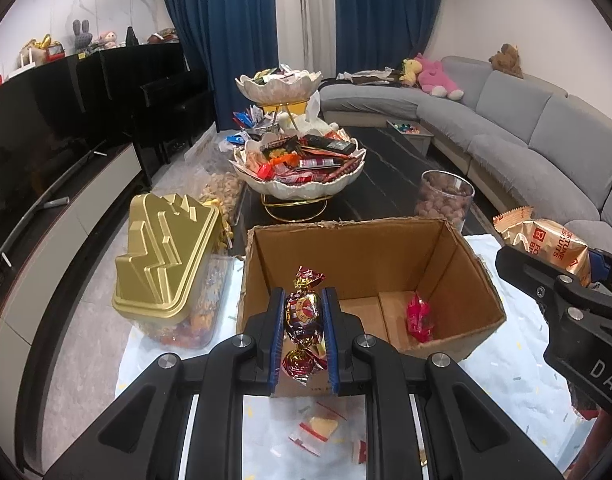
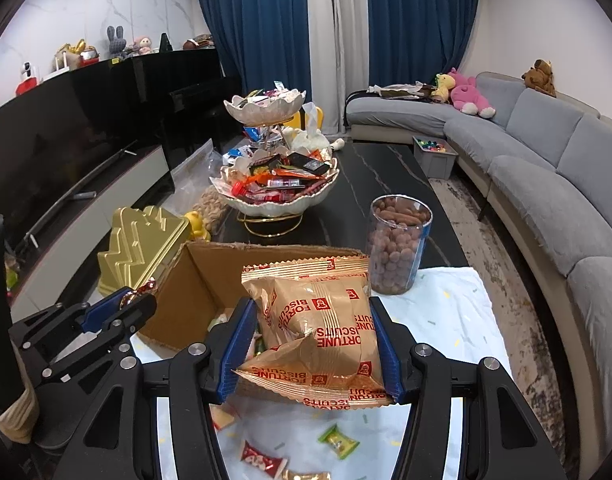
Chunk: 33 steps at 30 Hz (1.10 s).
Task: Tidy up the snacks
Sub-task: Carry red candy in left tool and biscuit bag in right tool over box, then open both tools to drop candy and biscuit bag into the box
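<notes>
My left gripper [image 1: 303,312] is shut on a foil-wrapped candy [image 1: 303,312] with twisted ends, held over the near wall of an open cardboard box [image 1: 370,248]. A red snack packet [image 1: 420,318] lies inside the box. My right gripper [image 2: 312,332] is shut on golden Fortune Biscuits packets [image 2: 322,320], held above the box's right side [image 2: 194,280]. In the left wrist view the right gripper [image 1: 586,280] and its packets [image 1: 546,242] show at the right edge. The left gripper [image 2: 126,304] shows at the left of the right wrist view.
A gold-lidded clear container [image 1: 166,256] stands left of the box. A clear jar of brown snacks [image 2: 398,244] stands to its right. A two-tier shell bowl of snacks [image 1: 298,160] stands behind. Loose candies [image 2: 338,442] lie on the white cloth [image 2: 446,320].
</notes>
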Motion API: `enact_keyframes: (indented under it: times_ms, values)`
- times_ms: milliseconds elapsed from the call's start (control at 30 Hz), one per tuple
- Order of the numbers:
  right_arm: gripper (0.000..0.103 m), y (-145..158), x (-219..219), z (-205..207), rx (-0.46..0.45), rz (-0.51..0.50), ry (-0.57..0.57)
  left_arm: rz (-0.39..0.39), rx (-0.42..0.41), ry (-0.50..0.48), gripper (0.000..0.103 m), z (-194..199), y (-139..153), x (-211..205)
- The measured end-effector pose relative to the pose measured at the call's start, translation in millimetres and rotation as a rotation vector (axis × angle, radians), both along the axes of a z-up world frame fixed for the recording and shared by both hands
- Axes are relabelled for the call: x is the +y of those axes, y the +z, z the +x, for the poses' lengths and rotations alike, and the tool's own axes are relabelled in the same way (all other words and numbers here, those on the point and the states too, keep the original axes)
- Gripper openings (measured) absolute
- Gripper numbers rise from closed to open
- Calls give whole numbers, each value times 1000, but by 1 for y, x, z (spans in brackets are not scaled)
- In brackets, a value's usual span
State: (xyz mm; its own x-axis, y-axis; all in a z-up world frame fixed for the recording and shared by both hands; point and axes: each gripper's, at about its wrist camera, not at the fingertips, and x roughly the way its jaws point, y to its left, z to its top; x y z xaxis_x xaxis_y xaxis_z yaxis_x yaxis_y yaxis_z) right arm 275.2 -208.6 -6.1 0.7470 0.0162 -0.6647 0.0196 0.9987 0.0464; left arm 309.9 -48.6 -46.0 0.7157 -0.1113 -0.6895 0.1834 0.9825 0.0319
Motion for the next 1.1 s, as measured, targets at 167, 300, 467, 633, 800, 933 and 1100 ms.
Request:
enact_keyframes:
  times_ms: [167, 300, 467, 633, 800, 933, 1100]
  values:
    - [57, -3, 5, 16, 2, -13, 21, 16, 10, -7, 19, 16, -6, -2]
    - [57, -10, 9, 31, 17, -3, 30, 12, 32, -4, 19, 28, -11, -2]
    - [57, -17, 13, 48, 32, -12, 30, 36, 46, -7, 19, 42, -19, -2]
    - [57, -23, 15, 58, 45, -26, 34, 39, 65, 0, 19, 55, -28, -1]
    - [57, -28, 14, 64, 62, -25, 38, 29, 79, -5, 20, 60, -33, -2]
    - [57, -32, 11, 68, 78, -20, 44, 24, 82, -18, 20, 60, -35, -3]
    - [59, -36, 14, 73, 102, -29, 73, 7, 85, -31, 34, 58, -33, -1]
